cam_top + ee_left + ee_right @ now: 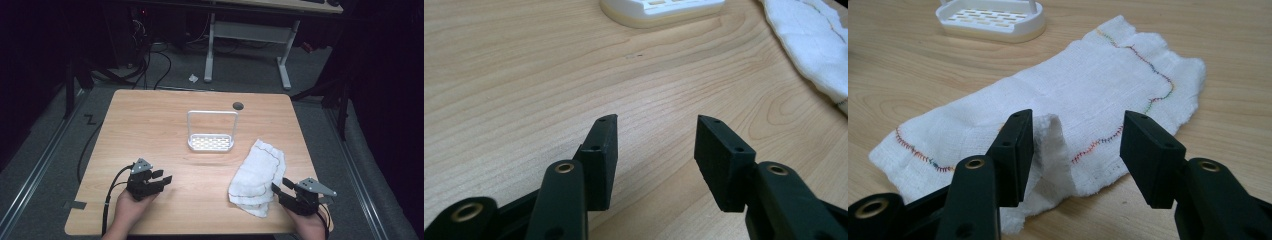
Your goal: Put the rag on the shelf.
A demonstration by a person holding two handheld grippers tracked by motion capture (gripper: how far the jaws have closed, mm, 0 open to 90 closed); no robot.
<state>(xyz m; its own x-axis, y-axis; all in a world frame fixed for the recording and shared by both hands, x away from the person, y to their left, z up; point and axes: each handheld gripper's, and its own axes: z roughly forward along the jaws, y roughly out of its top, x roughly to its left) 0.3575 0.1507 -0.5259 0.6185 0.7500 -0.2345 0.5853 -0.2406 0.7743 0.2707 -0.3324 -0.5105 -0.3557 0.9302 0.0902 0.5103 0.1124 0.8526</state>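
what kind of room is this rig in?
Likely a lab or workshop: a wooden table on a floor with loose cables, a second desk frame behind, and dark surroundings.

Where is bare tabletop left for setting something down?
Free: the far-left stretch beside the white rack, and the strip between the left hand-held gripper and the cloth. Crowded: near right, where the right hand-held gripper meets the cloth.

Woven white cloth [1063, 100] lies on matt wood-grain table [150, 125]; rack [210, 142] glossy plastic.
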